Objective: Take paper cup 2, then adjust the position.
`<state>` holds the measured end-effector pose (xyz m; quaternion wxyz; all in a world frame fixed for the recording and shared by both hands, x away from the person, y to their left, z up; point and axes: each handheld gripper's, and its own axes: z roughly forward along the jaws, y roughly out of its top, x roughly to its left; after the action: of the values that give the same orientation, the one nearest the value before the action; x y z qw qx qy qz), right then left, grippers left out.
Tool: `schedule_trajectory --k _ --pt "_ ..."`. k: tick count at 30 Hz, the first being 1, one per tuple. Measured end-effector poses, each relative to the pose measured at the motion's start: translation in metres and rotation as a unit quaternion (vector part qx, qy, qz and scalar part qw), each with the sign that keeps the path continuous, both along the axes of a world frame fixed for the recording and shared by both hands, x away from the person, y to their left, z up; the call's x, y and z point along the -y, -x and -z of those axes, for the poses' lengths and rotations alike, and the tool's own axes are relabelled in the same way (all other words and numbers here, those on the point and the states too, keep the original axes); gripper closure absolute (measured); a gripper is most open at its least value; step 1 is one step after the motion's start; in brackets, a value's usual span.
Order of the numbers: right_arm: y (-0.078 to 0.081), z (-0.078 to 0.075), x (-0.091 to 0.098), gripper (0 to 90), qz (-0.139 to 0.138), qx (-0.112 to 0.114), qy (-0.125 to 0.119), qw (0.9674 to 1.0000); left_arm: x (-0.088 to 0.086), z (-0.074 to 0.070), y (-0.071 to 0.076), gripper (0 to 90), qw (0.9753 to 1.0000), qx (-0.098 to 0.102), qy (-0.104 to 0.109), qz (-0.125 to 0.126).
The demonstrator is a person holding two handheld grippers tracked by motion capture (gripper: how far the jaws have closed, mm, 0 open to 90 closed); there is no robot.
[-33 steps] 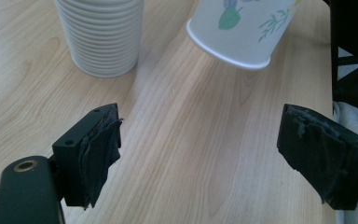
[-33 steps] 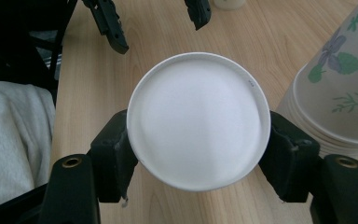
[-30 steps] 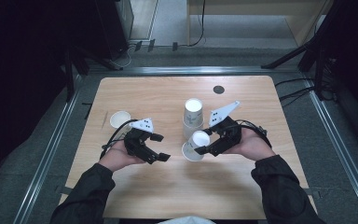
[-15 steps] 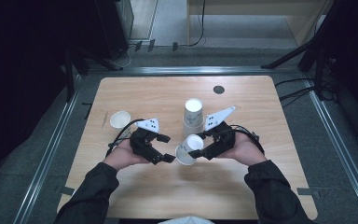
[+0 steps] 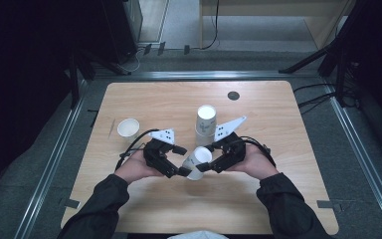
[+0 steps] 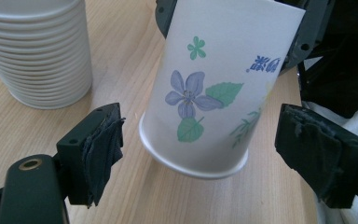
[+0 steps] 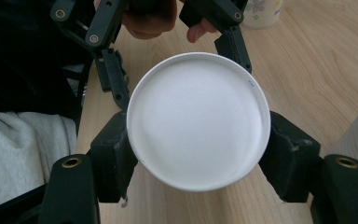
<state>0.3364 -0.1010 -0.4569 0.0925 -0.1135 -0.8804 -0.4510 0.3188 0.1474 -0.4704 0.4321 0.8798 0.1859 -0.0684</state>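
Cup (image 5: 197, 162) above wooden table (image 5: 288, 199), dark room.

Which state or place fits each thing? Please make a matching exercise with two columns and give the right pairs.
Things:
1. flowered cup
2. stack of cups
3. single white cup
4. left gripper

States or places:
A. stands alone near the table's left edge
B. jaws apart on either side of the cup's base, pads not pressing
C. held tilted by the right gripper
D. stands upright at the middle of the table

Pairs: 1-C, 2-D, 3-A, 4-B
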Motion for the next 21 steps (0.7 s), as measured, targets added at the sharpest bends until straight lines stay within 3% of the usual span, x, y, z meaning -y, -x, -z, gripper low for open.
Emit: schedule_trajectory --k 21 --pt "-0.0008 -0.0021 -0.0058 34.2 -0.003 -0.025 -0.020 0.9995 0.0095 0.0096 0.0026 16.3 0.9999 0.000 0.007 0.015"
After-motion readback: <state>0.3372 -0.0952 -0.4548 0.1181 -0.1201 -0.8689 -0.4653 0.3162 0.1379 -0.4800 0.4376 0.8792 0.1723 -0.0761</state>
